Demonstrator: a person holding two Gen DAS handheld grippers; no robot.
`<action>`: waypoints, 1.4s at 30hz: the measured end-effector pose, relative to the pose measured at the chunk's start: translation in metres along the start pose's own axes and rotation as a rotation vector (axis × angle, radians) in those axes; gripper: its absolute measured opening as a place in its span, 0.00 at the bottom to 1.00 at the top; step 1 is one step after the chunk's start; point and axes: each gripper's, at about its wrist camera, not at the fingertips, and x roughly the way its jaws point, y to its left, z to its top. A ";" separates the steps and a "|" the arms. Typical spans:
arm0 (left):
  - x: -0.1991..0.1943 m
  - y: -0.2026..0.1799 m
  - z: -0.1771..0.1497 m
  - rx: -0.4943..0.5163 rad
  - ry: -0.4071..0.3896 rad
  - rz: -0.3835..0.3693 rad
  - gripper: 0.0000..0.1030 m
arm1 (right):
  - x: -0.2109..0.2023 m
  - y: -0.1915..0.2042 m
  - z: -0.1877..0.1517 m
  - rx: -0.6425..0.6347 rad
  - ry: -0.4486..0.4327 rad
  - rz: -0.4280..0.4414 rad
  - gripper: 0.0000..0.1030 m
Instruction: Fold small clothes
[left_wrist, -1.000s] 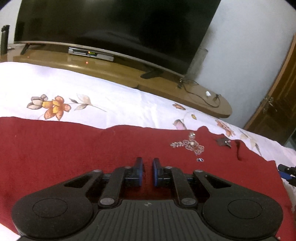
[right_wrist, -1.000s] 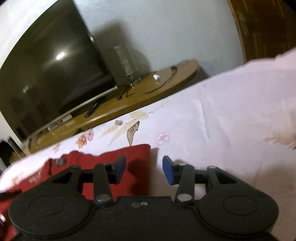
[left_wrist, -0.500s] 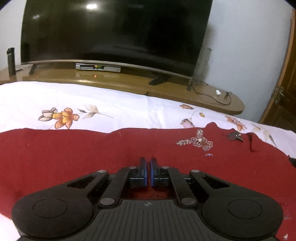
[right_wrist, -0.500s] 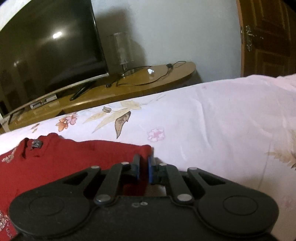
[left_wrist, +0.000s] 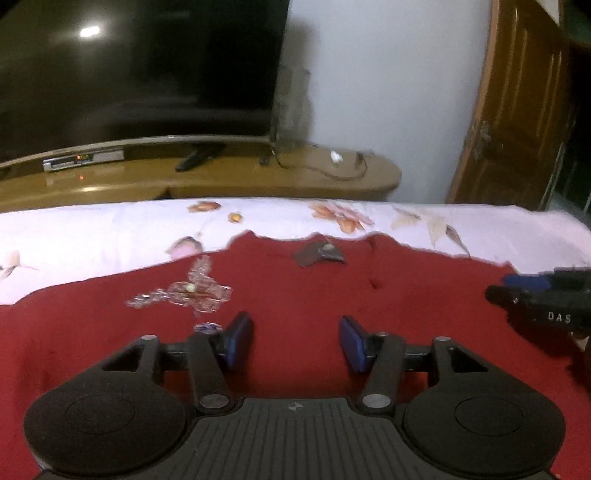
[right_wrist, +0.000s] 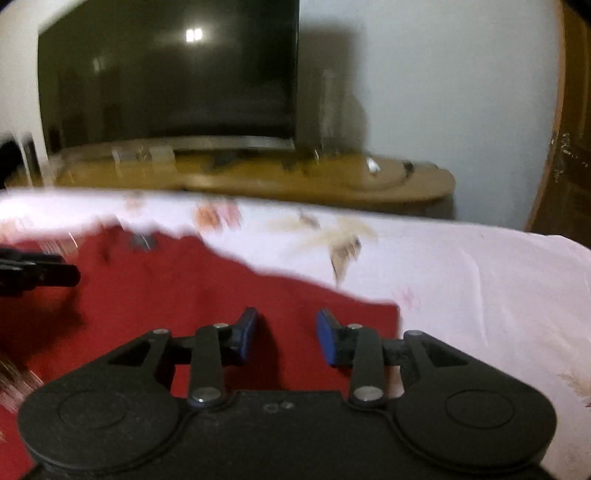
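Note:
A red garment (left_wrist: 388, 295) with a beaded flower motif (left_wrist: 184, 291) and a dark tag (left_wrist: 317, 253) lies spread on the white floral bedsheet (left_wrist: 92, 236). My left gripper (left_wrist: 296, 341) is open and empty, low over the cloth. My right gripper (right_wrist: 285, 334) is open and empty over the garment's right part (right_wrist: 221, 288), near its corner. Each gripper shows at the edge of the other's view: the right one in the left wrist view (left_wrist: 543, 299), the left one in the right wrist view (right_wrist: 37, 275). The right wrist view is blurred.
A curved wooden TV stand (left_wrist: 221, 181) with a large dark TV (left_wrist: 140, 66), a set-top box (left_wrist: 83, 160) and cables stands beyond the bed's far edge. A wooden door (left_wrist: 517, 110) is at the right. Bare sheet (right_wrist: 480, 288) lies right of the garment.
Both grippers were shut on the red cloth half a second ago and are now open. Both views have swung, and the garment's far edge lies nearer the bed's far side.

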 end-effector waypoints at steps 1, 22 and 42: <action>-0.003 0.008 0.002 -0.009 0.013 0.066 0.52 | 0.000 -0.005 -0.002 0.007 -0.010 -0.012 0.40; -0.053 0.004 -0.015 0.046 0.031 0.025 0.61 | -0.047 0.061 -0.028 -0.080 0.007 0.076 0.43; -0.265 0.361 -0.129 -1.008 -0.331 0.438 0.61 | -0.150 0.019 -0.078 0.264 -0.027 -0.012 0.46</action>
